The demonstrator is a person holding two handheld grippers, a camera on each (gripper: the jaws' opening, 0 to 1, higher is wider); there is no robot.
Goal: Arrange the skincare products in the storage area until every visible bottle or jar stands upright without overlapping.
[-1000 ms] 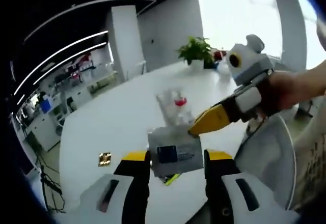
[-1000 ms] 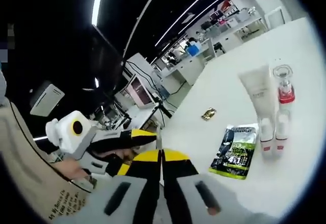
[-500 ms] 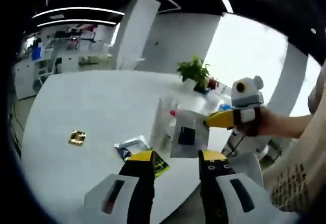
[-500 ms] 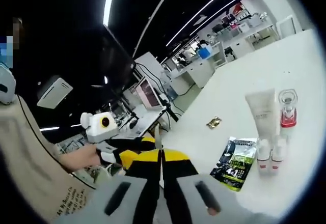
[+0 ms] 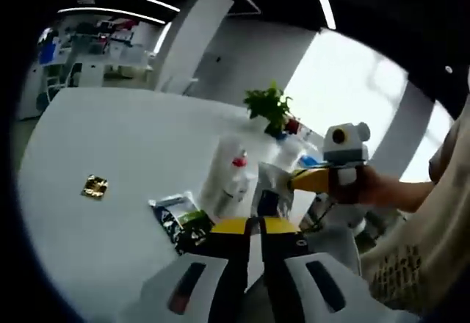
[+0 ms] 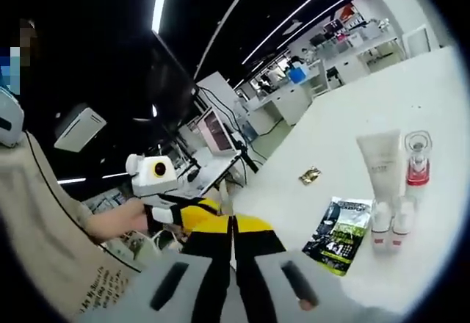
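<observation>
While both hand-held grippers, left and right, are closed and empty, the white surface carries one tube, one red-capped bottle, two small bottles, one sachet.

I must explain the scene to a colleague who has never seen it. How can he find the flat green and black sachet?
Look at the large white table. A cluster of skincare products stands there, headed by a tall white tube and a clear bottle with a red band. The green and black sachet lies flat beside them, the one dark, printed, non-upright item.
</observation>
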